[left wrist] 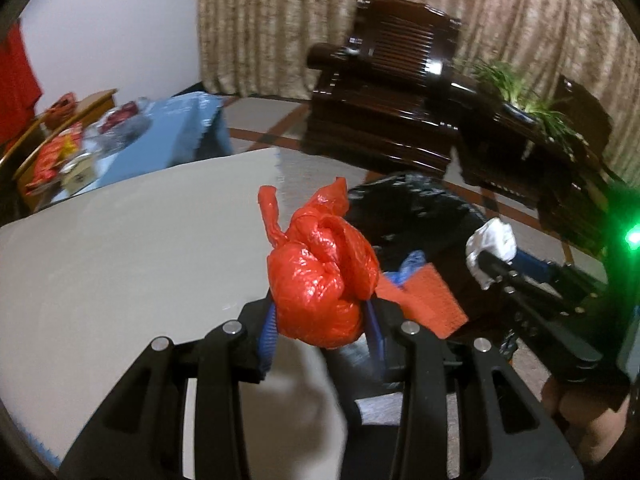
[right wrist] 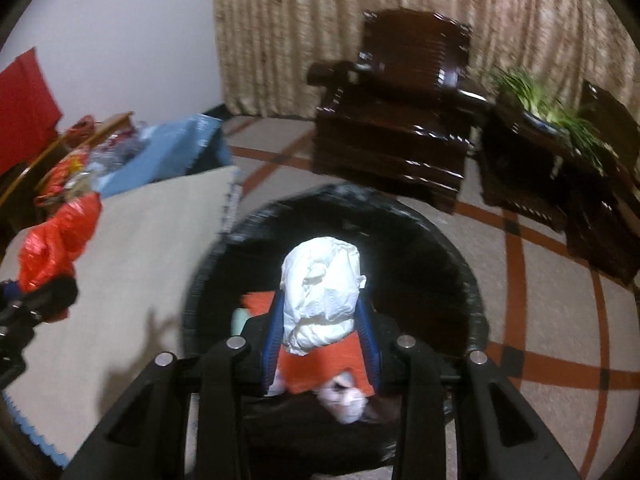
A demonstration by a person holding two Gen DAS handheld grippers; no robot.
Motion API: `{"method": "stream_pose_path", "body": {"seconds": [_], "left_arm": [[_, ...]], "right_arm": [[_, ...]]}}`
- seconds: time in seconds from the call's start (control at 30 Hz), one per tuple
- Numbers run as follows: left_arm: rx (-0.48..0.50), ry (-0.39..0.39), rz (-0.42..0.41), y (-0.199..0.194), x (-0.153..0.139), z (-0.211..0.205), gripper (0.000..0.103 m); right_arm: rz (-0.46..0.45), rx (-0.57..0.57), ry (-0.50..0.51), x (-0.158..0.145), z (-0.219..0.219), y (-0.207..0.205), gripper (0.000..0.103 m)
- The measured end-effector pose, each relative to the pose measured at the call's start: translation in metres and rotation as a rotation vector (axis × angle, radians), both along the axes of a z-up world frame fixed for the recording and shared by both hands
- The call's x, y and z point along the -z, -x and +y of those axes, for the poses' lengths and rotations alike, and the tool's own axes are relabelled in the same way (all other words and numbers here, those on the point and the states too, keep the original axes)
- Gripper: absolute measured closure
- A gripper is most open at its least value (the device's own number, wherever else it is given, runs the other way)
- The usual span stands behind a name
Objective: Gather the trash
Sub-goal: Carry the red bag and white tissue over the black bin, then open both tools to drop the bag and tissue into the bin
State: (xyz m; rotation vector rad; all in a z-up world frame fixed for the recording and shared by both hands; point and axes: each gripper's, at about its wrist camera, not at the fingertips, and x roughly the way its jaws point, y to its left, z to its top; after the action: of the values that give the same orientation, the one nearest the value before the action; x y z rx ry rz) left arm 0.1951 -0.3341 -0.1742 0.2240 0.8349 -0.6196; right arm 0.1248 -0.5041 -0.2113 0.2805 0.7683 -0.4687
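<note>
My left gripper (left wrist: pixel 320 320) is shut on a crumpled red plastic bag (left wrist: pixel 320 280) and holds it above the grey mat's right edge, just left of the black bin (left wrist: pixel 420 200). The red bag also shows at the left of the right wrist view (right wrist: pixel 56 240). My right gripper (right wrist: pixel 320 332) is shut on a crumpled white paper wad (right wrist: pixel 320 288), directly over the open black-lined trash bin (right wrist: pixel 472 280). That wad also shows in the left wrist view (left wrist: pixel 492 244). Inside the bin lie an orange piece (right wrist: pixel 320 372) and other scraps.
A grey floor mat (left wrist: pixel 120 260) lies at left, with a blue mat (left wrist: pixel 172 136) and a cluttered low table (left wrist: pixel 60 148) behind. A dark wooden armchair (right wrist: pixel 396 120), side table with a green plant (right wrist: pixel 548 108), and curtain stand at the back.
</note>
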Motion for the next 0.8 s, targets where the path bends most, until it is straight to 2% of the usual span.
{"method": "stream_pose_path", "body": {"seconds": [0.13,0.3,0.37,0.4,0.47,0.53,0.8], "left_arm": [[0.055,-0.010,0.019,-0.004,0.022,-0.037,0.067],[0.054,-0.037,0.040,-0.010,0.049,-0.064,0.065],[0.046,-0.046,0.062,-0.013,0.059,-0.071,0.060],[0.040,-0.053,0.075,-0.015,0.066,-0.075,0.058],[0.040,-0.064,0.088,-0.018,0.075,-0.083,0.043],[0.049,-0.069,0.101,-0.021,0.084,-0.088,0.036],[0.058,-0.075,0.110,-0.020,0.089,-0.081,0.024]], "right_arm": [[0.010,0.019,-0.017,0.013,-0.022,-0.008,0.068],[0.035,-0.003,-0.025,0.032,-0.038,-0.019,0.067],[0.068,-0.023,-0.036,0.043,-0.043,-0.024,0.065],[0.078,-0.026,-0.039,0.046,-0.046,-0.025,0.060],[0.102,-0.036,-0.033,0.053,-0.052,-0.027,0.056],[0.119,-0.039,-0.025,0.057,-0.056,-0.026,0.055],[0.144,-0.032,-0.070,0.064,-0.060,-0.007,0.054]]}}
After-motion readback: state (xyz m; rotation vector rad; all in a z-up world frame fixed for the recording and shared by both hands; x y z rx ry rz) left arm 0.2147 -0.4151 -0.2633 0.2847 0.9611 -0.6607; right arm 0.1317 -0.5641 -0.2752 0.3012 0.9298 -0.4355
